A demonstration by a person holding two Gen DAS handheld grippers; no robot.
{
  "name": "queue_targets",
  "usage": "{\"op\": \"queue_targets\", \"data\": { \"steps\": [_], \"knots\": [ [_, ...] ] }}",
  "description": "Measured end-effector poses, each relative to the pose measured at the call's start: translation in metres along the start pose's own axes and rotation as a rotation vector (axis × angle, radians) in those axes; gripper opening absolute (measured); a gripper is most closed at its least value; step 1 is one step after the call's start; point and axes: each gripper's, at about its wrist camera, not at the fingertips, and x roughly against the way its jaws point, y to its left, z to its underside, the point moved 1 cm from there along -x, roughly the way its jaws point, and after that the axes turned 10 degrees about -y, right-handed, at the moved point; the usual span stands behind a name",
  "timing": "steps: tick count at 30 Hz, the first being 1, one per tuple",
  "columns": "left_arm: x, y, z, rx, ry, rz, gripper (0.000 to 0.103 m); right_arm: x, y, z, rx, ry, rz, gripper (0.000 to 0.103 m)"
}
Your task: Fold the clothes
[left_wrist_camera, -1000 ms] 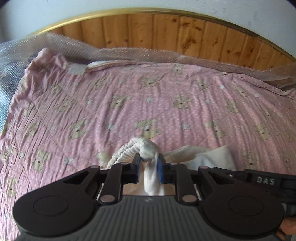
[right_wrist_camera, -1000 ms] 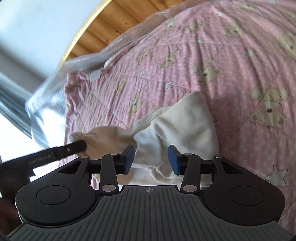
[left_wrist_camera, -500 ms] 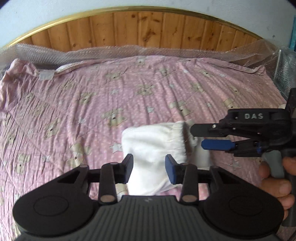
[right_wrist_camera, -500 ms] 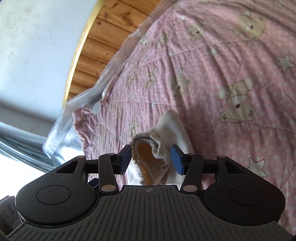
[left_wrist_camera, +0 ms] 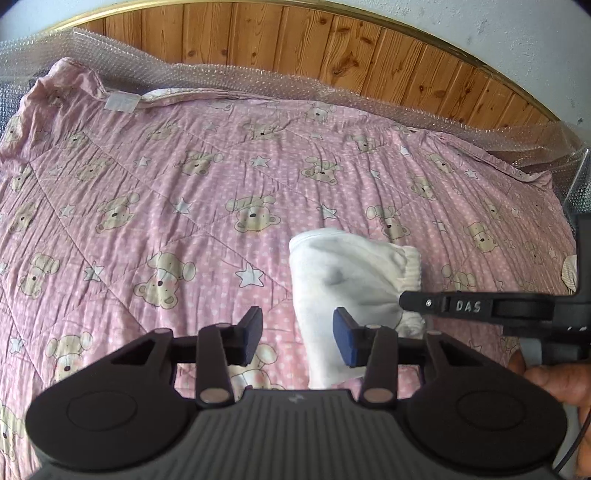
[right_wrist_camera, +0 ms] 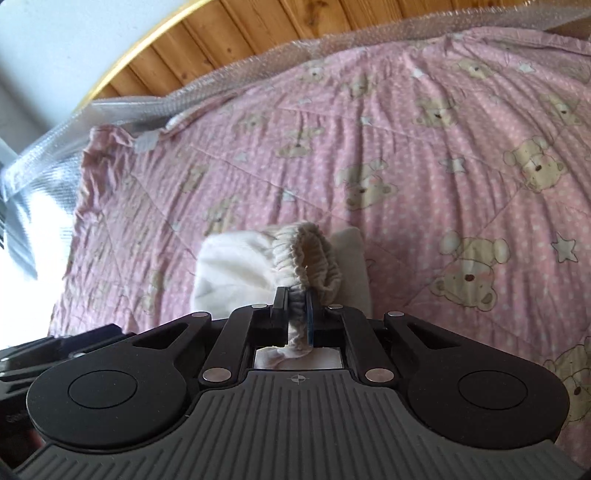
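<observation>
On the pink quilt (left_wrist_camera: 155, 177) lies one white garment (left_wrist_camera: 340, 273), bunched and partly doubled over, its single gathered elastic waistband (right_wrist_camera: 306, 254) turned up toward the right side. Right gripper (right_wrist_camera: 297, 314) has just snapped closed and is clamped on that waistband: both blue pads pinch the ribbed fabric, a tail of it hanging through behind them. Left gripper (left_wrist_camera: 297, 334) has been spreading its two fingers and now stands released; the near end of the garment runs between them, brushing the right pad while the left pad sits clear over bare quilt. One hand (left_wrist_camera: 557, 384) shows at the edge of the left view, wrapped around the right tool's handle. Around it all, one quilt printed with bears and stars, one strip of bubble wrap (left_wrist_camera: 229, 75) along its far edge, one wooden headboard (left_wrist_camera: 258, 33) beyond.
</observation>
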Motion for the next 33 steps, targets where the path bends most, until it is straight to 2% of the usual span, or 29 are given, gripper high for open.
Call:
{"op": "queue_targets", "data": {
  "steps": [2,4,6,8,9,11,13,14,15,16,17,18,21,24,30,33],
  "knots": [
    [-0.019,0.000,-0.001,0.022,0.036,-0.001,0.046,-0.007,-0.006,0.005,0.003,0.005,-0.015,0.008],
    [-0.034,0.003,-0.003,0.057,0.066,0.010,0.048,-0.002,-0.007,0.004,-0.004,0.004,-0.027,0.013],
    [-0.046,0.009,-0.007,0.107,0.083,0.024,0.053,0.014,-0.005,-0.001,-0.006,-0.064,-0.016,0.046],
    [-0.057,0.015,-0.009,0.155,0.097,0.044,0.059,0.024,-0.002,-0.004,0.026,-0.116,0.007,0.065],
    [-0.062,0.017,-0.010,0.172,0.103,0.043,0.059,0.023,-0.002,-0.005,0.045,-0.121,0.012,0.068],
    [-0.072,0.019,-0.010,0.197,0.118,0.052,0.062,0.011,-0.004,-0.003,0.052,-0.082,-0.006,0.067],
    [-0.079,0.018,-0.008,0.204,0.130,0.065,0.058,-0.003,-0.010,0.002,0.030,-0.043,-0.029,0.062],
    [-0.080,0.016,-0.007,0.195,0.128,0.075,0.044,-0.008,-0.013,0.004,0.011,-0.023,-0.043,0.044],
    [-0.080,0.013,-0.006,0.180,0.122,0.084,0.029,-0.011,-0.014,0.007,-0.016,-0.014,-0.062,0.037],
    [-0.077,0.011,-0.006,0.160,0.114,0.080,0.026,-0.010,-0.013,0.008,-0.024,-0.021,-0.065,0.035],
    [-0.072,0.010,-0.006,0.143,0.101,0.066,0.016,-0.008,-0.009,0.007,-0.009,-0.026,-0.063,0.030],
    [-0.067,0.010,-0.007,0.138,0.091,0.054,0.011,-0.004,-0.003,0.005,0.006,-0.035,-0.063,0.027],
    [-0.047,0.030,-0.012,0.182,0.068,0.008,0.010,0.006,0.021,-0.004,0.036,-0.057,-0.091,0.024],
    [-0.029,0.070,-0.019,0.226,0.060,-0.065,0.010,0.003,0.058,-0.011,0.070,-0.050,-0.140,0.024],
    [0.008,0.178,-0.041,0.289,0.038,-0.277,0.010,-0.050,0.164,-0.006,0.146,0.011,-0.276,0.023],
    [0.022,0.235,-0.042,0.356,0.027,-0.351,0.010,-0.083,0.224,-0.003,0.199,0.050,-0.337,0.023]
  ]
}}
